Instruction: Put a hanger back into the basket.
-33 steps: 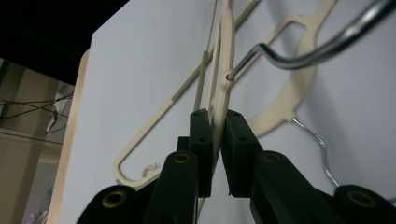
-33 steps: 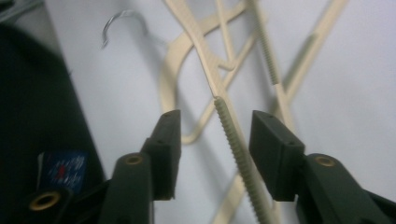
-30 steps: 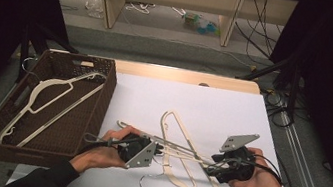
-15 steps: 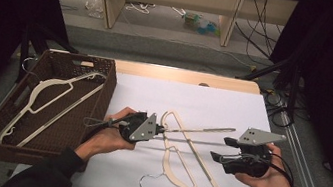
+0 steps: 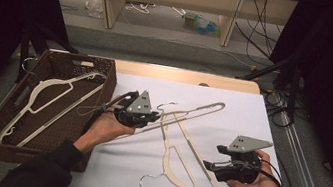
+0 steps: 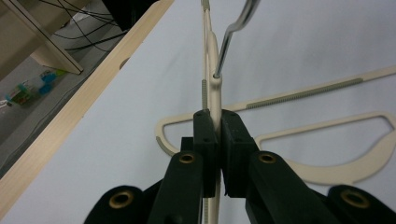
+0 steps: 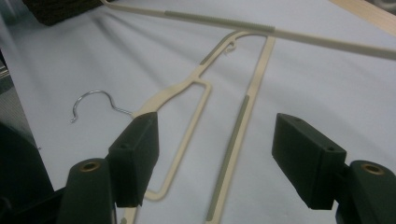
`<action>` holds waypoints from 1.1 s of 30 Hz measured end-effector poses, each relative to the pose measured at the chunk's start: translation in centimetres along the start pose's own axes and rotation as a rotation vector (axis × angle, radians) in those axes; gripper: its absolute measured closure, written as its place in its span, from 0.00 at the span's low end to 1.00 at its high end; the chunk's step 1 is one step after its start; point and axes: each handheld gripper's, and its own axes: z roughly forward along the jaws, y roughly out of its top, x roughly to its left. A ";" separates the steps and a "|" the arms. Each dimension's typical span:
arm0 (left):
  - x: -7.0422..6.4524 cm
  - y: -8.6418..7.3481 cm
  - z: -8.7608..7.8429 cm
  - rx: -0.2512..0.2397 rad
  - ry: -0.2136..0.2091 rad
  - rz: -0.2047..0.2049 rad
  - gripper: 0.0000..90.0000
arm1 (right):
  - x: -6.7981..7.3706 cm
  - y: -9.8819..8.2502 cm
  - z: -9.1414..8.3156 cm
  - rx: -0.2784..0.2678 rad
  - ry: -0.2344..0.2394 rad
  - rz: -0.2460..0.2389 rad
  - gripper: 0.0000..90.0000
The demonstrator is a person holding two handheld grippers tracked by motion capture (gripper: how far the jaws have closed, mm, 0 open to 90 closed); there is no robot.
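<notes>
In the high view my left gripper [image 5: 150, 117] holds a cream plastic hanger [image 5: 197, 109] above the white table cover, its far end pointing right. The left gripper view shows the jaws shut on that raised hanger [image 6: 211, 70] just below its metal hook [image 6: 233, 28]. A second cream hanger [image 5: 179, 159] lies flat on the cover, hook [image 5: 148, 179] toward the front. My right gripper [image 5: 210, 165] hovers open over the lying hanger [image 7: 187, 88], with nothing between its fingers [image 7: 140, 140]. The held hanger's bar [image 7: 224, 21] crosses the top of the right gripper view.
A dark wicker basket [image 5: 103, 66] stands at the table's left with another cream hanger [image 5: 47, 100] inside. The wooden table edge [image 5: 182, 75] runs along the back. Metal rails flank the table, and cables lie on the floor behind.
My left gripper has lifted its hanger and carried it left toward the basket. The right gripper has drawn away from that hanger, toward the front right, and stands open.
</notes>
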 end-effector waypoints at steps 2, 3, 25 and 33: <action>0.2 0.1 -0.3 -0.018 -0.009 -0.053 0.95 | 0.1 -0.2 0.2 0.004 0.007 0.000 0.36; 0.4 0.1 -0.6 -0.022 -0.011 -0.075 0.95 | 0.1 -0.3 0.2 0.010 0.011 -0.003 0.36; 3.3 0.0 -8.9 -0.260 -0.137 -0.500 0.95 | 0.0 -1.9 0.1 0.012 0.026 0.012 0.36; 5.2 -1.1 -13.8 -0.323 -0.133 -0.554 0.95 | 0.2 -2.3 0.2 0.024 0.032 0.016 0.36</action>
